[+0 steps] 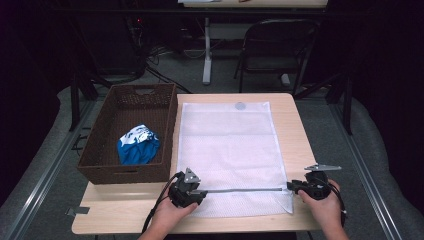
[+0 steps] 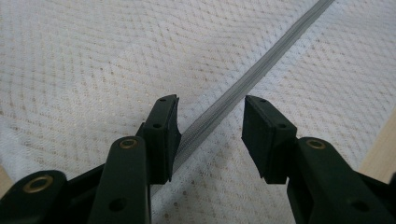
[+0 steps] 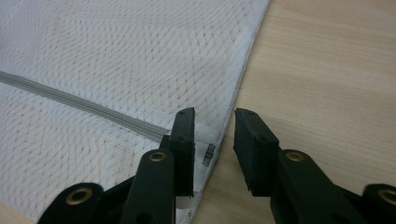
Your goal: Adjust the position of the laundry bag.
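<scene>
You are working at a pale wooden counter (image 1: 295, 135) that is taking up the middle of the high view, with a brown wicker basket (image 1: 100, 165) sitting at its left side and holding a bundled blue and white cloth (image 1: 138, 145).

Lying flat across the centre of the counter, just beside the basket, is the white mesh laundry bag (image 1: 227, 145). It is looking light, soft and floppy, so it will likely be sagging and bunching wherever you lift it, and the fine mesh may be slipping or snagging between hard jaws. A grey zipper (image 1: 245, 189) is running across its near end, in the lower middle of the frame; that band and the stitched hem are looking like the firmest places to be taking hold.

Your left gripper (image 1: 186, 192) is resting at the zipper's left end, lower centre of the high view. In the left gripper view its jaws are standing open, straddling the zipper (image 2: 243, 86) over the mesh and pinching nothing.

Your right gripper (image 3: 214, 154) is sitting at the bag's lower right corner. Its jaws are also standing apart and empty, hovering over the hem where the zipper (image 3: 84, 105) is ending; a small dark part there (image 3: 208, 154) may be the zipper pull, though it is too small to tell.
</scene>
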